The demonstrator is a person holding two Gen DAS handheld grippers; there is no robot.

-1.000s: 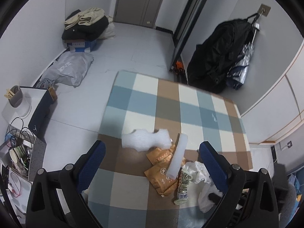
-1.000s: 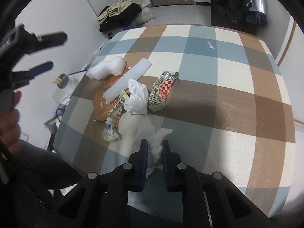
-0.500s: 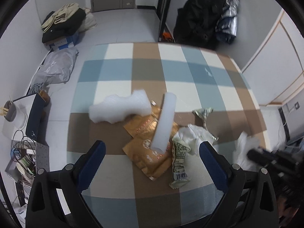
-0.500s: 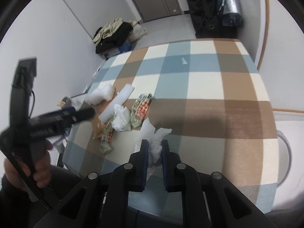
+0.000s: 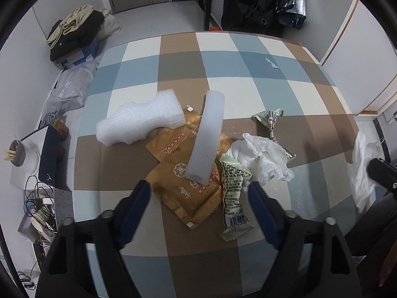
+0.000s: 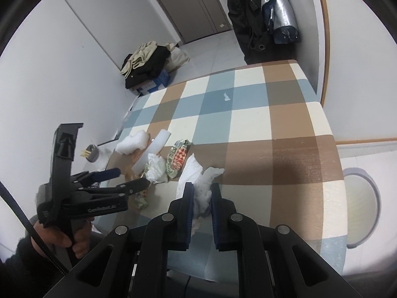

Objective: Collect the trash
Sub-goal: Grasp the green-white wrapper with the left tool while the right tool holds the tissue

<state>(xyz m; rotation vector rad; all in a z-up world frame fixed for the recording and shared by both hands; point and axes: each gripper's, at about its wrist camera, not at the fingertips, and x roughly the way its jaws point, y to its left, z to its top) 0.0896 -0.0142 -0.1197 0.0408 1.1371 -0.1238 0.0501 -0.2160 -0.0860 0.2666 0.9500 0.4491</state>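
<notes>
Toothpicks (image 5: 8, 152) in grey cup (image 5: 18, 154); right tool (image 6: 201, 191) clenched on tissue (image 6: 198, 176), left tool (image 5: 198, 188) closing, nothing gripped.

Dim, even indoor light — soft shadows, heavy fisheye bending, dark vignetted corners.

Left gripper (image 5: 198, 188): black frame, blue pads, round screws. Right gripper (image 6: 201, 193): same. Dark sleeve (image 6: 15, 268) behind handle.

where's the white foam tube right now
In the left wrist view the white foam tube lies mid-table across the brown wrappers, between the foam block and crumpled tissue.
</notes>
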